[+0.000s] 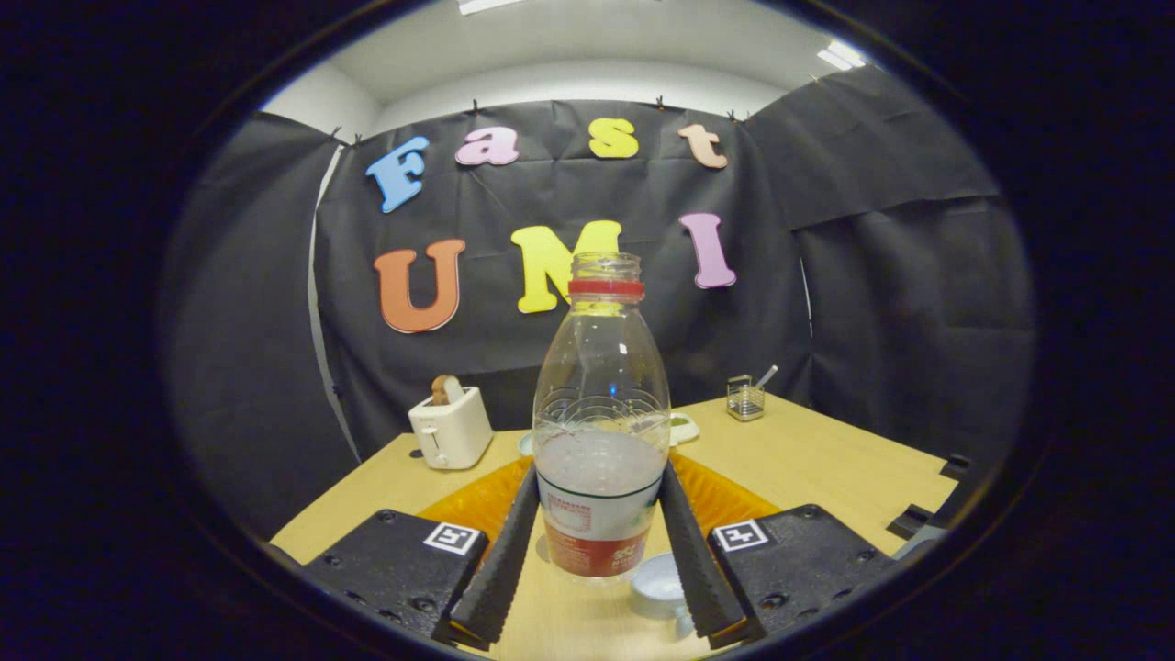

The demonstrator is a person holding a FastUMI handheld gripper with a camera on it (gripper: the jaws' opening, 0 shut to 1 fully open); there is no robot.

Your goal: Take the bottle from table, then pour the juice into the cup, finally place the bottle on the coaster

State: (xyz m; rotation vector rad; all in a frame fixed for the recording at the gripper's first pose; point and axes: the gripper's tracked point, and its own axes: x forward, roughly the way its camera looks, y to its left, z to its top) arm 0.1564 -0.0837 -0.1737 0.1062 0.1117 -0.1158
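Standing upright between the 2 black ribbed fingers (pixel 500 560) of the gripper (pixel 598 500) is the clear plastic bottle (pixel 601 431). Both fingers are pressing against its lower sides, at about the top edge of its red and white label, so the gripper is clenching the bottle. Its neck is showing open, with a red ring just under the mouth, and a pale cloudy liquid is filling it to roughly the middle of its body. Whether its base is touching the wooden table (pixel 826 468) or hanging just above it, I cannot tell.

Lying on the table just beside the bottle's base, partly under the right finger, is a small white cap-like disc (pixel 657 586). Spreading behind the bottle and the fingers is an orange mat (pixel 477 500). Beyond it, to the left, a white toaster (pixel 451 427) is sitting with a slice of bread poking out of its slot. Peeking out from behind the bottle's right side is a white object (pixel 683 428), too hidden to identify. Farther back on the right, near the table's far edge, a small wire basket (pixel 745 398) is holding a utensil.
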